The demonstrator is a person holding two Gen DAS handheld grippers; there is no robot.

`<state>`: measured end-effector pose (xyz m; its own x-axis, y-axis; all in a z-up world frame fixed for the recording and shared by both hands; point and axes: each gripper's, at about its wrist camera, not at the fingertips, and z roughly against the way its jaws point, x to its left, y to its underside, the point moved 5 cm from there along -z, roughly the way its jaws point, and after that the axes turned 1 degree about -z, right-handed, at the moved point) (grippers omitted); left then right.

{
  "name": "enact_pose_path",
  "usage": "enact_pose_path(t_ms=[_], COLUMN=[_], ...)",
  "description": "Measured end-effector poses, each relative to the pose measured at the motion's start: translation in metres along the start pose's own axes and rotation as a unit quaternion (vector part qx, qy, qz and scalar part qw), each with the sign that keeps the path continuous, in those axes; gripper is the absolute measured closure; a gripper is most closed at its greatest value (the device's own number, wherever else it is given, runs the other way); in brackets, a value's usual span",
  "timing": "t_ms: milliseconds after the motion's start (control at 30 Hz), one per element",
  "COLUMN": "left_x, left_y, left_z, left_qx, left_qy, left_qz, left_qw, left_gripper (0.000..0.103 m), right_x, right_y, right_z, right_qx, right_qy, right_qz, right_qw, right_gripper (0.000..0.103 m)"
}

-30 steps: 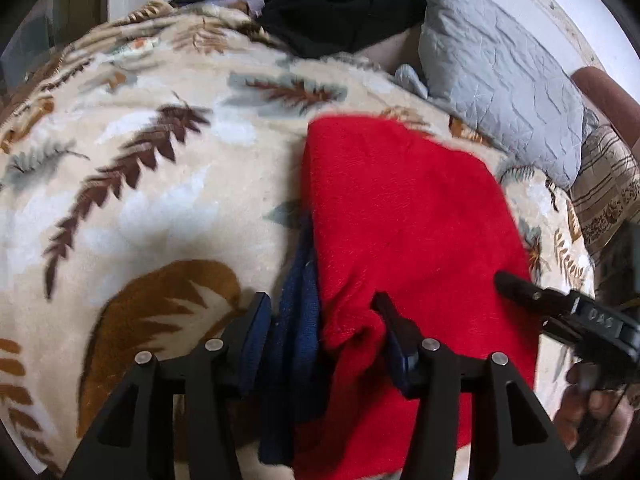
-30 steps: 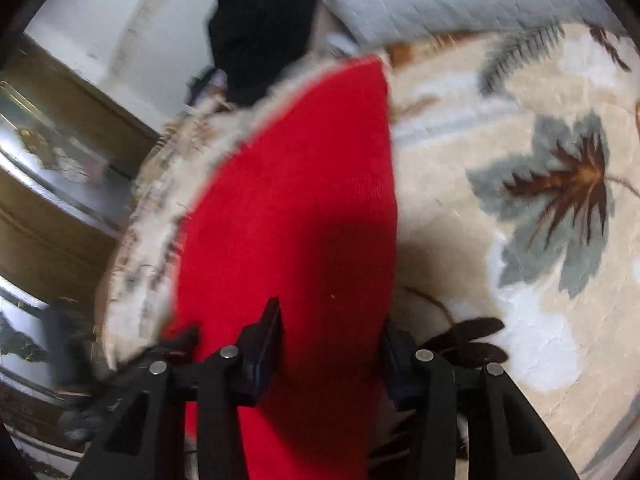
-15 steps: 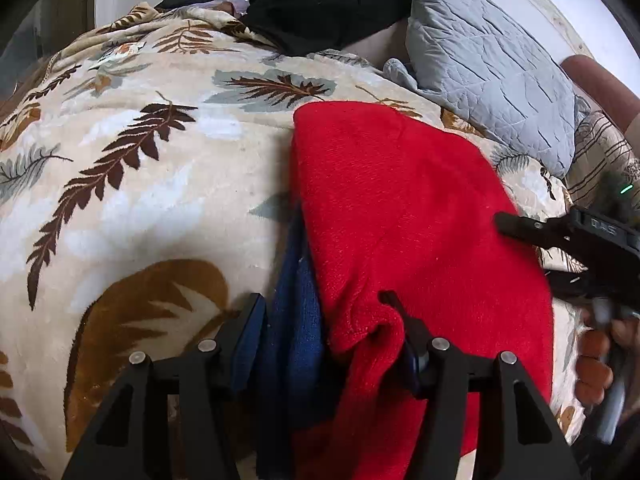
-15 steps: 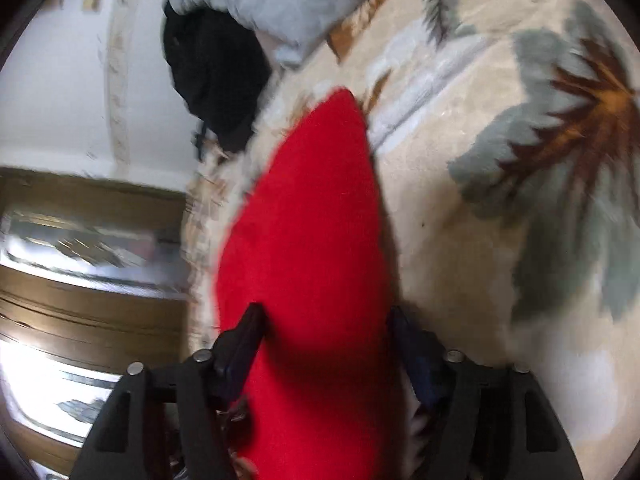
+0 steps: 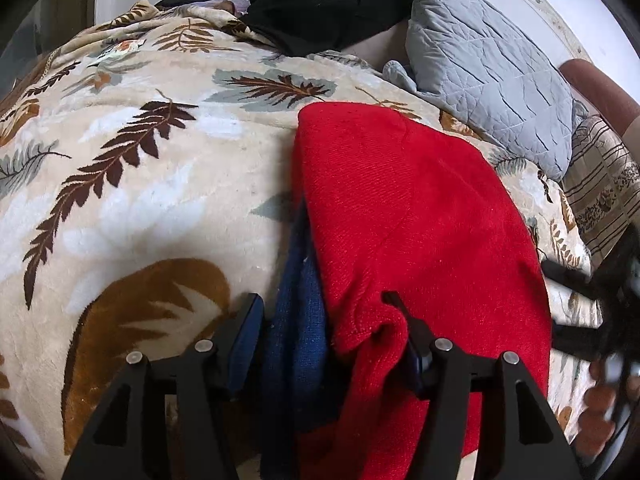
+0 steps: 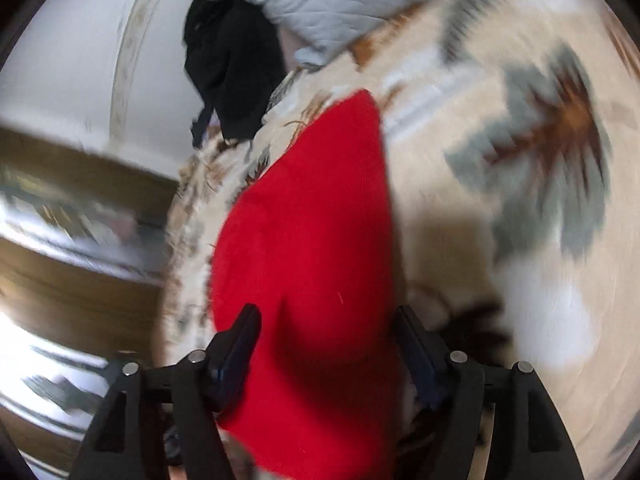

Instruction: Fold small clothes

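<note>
The left gripper (image 5: 324, 320) straddles the near edge of the folded pile: a navy cloth (image 5: 296, 344) and a bunched lip of the red cloth (image 5: 400, 208) sit between its jaws, which stand spread and have just been opening, so this reads as a release after laying the fold flat. The red cloth runs ahead of that gripper and to its right, over the navy one, on the leaf-print blanket (image 5: 140, 200) of the bed. At the right edge, the right gripper (image 5: 576, 304) is a dark blur, with fingers (image 5: 600, 400) below it.

In its own view the right gripper (image 6: 328, 324) also stands spread, its jaws just opened wide, the red cloth (image 6: 312, 240) between them but apparently not pinched; blur makes contact hard to judge. Beyond lie a grey pillow (image 5: 488, 72) and black clothes (image 5: 320, 0).

Compared with a second ago, both grippers are wider, the pile lies unmoved, and the right one has swung away from the cloth's far side.
</note>
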<state>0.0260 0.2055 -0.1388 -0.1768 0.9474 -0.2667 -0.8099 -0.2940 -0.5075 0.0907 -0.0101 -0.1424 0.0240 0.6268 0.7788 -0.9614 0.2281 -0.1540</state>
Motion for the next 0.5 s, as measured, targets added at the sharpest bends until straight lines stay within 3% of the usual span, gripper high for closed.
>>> enact_pose_path(t_ms=[33, 100, 133, 200, 267, 300, 333, 400, 500], left_x=[0.001, 0.002, 0.002, 0.004, 0.004, 0.004, 0.003, 0.003, 0.003], left_y=[0.000, 0.000, 0.001, 0.002, 0.002, 0.002, 0.002, 0.003, 0.002], left_z=[0.000, 0.000, 0.000, 0.001, 0.001, 0.001, 0.001, 0.002, 0.001], left_qx=[0.001, 0.002, 0.001, 0.000, 0.002, 0.002, 0.000, -0.002, -0.001], left_qy=[0.002, 0.005, 0.006, 0.006, 0.007, 0.007, 0.006, 0.004, 0.006], left_qz=[0.003, 0.006, 0.007, 0.010, 0.012, 0.011, 0.009, 0.007, 0.010], left_qw=[1.0000, 1.0000, 1.0000, 0.9999, 0.9999, 0.9999, 0.9999, 1.0000, 0.9999], left_gripper=[0.040, 0.039, 0.039, 0.039, 0.039, 0.039, 0.039, 0.038, 0.038], right_x=[-0.003, -0.001, 0.008, 0.037, 0.057, 0.056, 0.051, 0.040, 0.037], right_y=[0.006, 0.020, 0.026, 0.033, 0.042, 0.044, 0.045, 0.040, 0.037], right_z=[-0.005, -0.021, -0.019, -0.016, -0.020, -0.024, -0.028, -0.022, -0.017], right_qx=[0.013, 0.053, 0.042, 0.019, -0.004, -0.002, -0.002, -0.005, 0.003], right_qy=[0.001, 0.024, 0.059, 0.141, 0.196, 0.208, 0.207, 0.170, 0.140], right_qz=[-0.002, 0.023, 0.061, 0.149, 0.215, 0.224, 0.217, 0.182, 0.158], right_qw=[1.000, 0.998, 0.995, 0.979, 0.957, 0.952, 0.954, 0.969, 0.977], right_gripper=[0.030, 0.045, 0.049, 0.055, 0.057, 0.057, 0.056, 0.055, 0.046])
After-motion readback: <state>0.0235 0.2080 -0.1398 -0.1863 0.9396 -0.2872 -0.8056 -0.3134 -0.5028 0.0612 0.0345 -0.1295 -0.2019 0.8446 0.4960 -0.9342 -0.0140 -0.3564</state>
